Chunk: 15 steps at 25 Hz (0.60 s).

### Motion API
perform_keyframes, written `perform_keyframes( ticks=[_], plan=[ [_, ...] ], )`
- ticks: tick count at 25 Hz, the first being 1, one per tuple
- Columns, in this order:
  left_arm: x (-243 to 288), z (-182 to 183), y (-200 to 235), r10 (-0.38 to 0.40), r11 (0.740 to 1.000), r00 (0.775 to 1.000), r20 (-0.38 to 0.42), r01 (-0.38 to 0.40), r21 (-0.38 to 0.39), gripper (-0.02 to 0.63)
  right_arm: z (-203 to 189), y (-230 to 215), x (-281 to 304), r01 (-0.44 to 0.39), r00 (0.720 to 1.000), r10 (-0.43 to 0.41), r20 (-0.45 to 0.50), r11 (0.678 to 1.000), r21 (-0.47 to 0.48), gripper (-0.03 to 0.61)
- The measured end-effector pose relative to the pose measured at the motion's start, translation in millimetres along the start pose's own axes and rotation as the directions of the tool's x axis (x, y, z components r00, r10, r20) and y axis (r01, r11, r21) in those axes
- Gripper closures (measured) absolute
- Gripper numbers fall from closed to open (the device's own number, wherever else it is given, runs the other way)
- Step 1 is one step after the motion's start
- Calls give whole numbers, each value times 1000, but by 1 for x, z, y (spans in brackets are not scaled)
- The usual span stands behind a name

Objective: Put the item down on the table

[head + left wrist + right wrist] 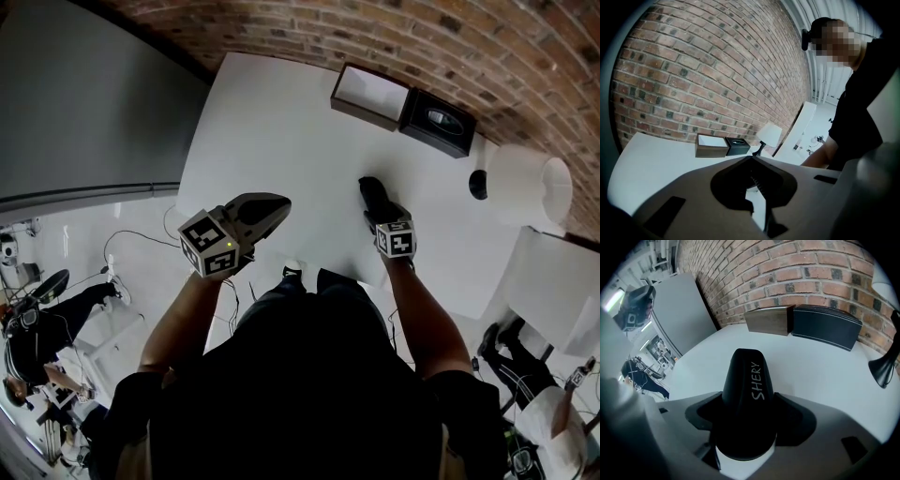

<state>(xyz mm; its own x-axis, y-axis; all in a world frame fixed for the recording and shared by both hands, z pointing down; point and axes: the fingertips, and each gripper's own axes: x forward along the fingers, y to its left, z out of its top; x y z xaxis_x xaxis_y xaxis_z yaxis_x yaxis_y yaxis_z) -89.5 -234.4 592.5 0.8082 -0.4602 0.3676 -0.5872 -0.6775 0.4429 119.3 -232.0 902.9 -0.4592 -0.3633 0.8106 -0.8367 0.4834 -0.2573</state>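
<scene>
The right gripper (747,425) clasps the black item (746,380) low over the table (820,371), so setting down and release seemingly remain, while the left gripper (751,161), jaws together, holds nothing.

The desk (281,141) is smooth, matt white. Behind it, the brick wall (309,28) looks rough. The item (747,399) is smooth matt black; the box (766,320) is wood-grained.

Two boxes (368,96) (438,122), one lamp (528,186), one black item (747,404)
</scene>
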Motion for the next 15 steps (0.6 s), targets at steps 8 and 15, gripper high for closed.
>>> perform_keyframes(
  ticks=[8, 15],
  plan=[
    [2, -6, 1, -1, 1000, 1000, -1, 1, -9, 597, -2, 0, 6, 6, 1000, -6, -5, 1000, -17, 232],
    [2, -8, 3, -4, 1000, 1000, -2, 4, -16, 597, -1, 2, 8, 8, 1000, -8, 0, 1000, -25, 230]
  ],
)
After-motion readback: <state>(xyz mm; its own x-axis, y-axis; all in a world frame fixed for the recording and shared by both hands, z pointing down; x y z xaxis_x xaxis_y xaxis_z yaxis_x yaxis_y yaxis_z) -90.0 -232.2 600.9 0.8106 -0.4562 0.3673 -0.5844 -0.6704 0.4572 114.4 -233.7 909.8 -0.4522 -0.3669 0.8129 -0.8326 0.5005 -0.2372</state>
